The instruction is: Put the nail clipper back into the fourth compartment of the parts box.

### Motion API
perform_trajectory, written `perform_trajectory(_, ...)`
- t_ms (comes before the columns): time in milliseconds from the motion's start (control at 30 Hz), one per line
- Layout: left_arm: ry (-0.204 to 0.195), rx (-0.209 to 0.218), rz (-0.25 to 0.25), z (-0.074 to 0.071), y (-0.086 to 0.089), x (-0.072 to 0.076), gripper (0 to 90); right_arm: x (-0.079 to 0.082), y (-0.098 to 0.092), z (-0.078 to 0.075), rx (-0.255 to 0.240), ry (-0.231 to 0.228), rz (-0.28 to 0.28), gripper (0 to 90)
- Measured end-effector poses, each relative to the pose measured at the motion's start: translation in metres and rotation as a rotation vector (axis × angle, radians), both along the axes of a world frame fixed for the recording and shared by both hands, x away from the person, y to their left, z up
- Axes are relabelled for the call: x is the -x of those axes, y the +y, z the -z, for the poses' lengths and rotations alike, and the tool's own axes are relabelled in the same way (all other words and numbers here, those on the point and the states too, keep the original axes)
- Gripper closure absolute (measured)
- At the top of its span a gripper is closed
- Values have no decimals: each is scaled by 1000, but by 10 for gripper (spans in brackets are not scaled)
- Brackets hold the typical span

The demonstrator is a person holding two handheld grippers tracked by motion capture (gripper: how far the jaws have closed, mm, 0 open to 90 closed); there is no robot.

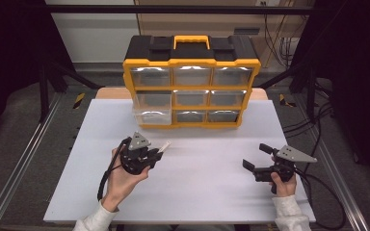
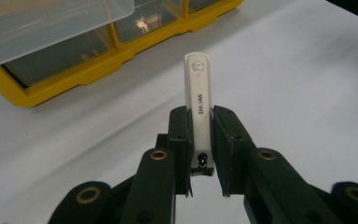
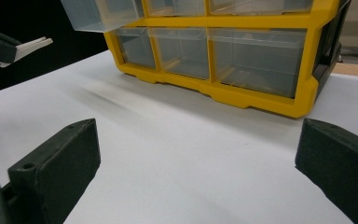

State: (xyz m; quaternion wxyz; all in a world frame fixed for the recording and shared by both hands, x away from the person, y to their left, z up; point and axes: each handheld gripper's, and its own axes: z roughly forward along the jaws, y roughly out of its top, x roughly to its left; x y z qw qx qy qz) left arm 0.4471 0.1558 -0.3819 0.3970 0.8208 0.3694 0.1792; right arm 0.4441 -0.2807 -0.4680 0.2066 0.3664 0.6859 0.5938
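A white nail clipper (image 2: 197, 88) with dark lettering stands out from between the pads of my left gripper (image 2: 199, 140), which is shut on its lower end. In the high view that left gripper (image 1: 158, 153) hovers over the left middle of the white table (image 1: 197, 183), the nail clipper (image 1: 164, 146) pointing toward the organizer. My right gripper (image 1: 255, 158) rests at the right, jaws wide open and nothing between them. In the right gripper view its black fingers (image 3: 56, 163) frame the table, and the clipper (image 3: 32, 45) shows at the upper left.
A yellow and black drawer organizer (image 1: 191, 82) with clear drawers stands at the table's far edge. Its bottom-left drawer (image 1: 150, 115) is pulled out, seen as a clear drawer (image 2: 46, 23) ahead of the left gripper. Cables trail at the right.
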Motion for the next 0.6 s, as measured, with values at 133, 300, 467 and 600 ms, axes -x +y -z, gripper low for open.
perform_trajectory(133,-2,1,-7,-1,3,-1,770,0,0,0,0,1,0,3)
perform_trajectory(300,-7,6,-16,-4,6,-3,770,0,0,0,0,1,0,3)
perform_trajectory(467,-15,14,-21,-8,10,-4,770,0,0,0,0,1,0,3)
perform_trajectory(600,-21,19,-26,-12,13,-5,770,0,0,0,0,1,-2,3)
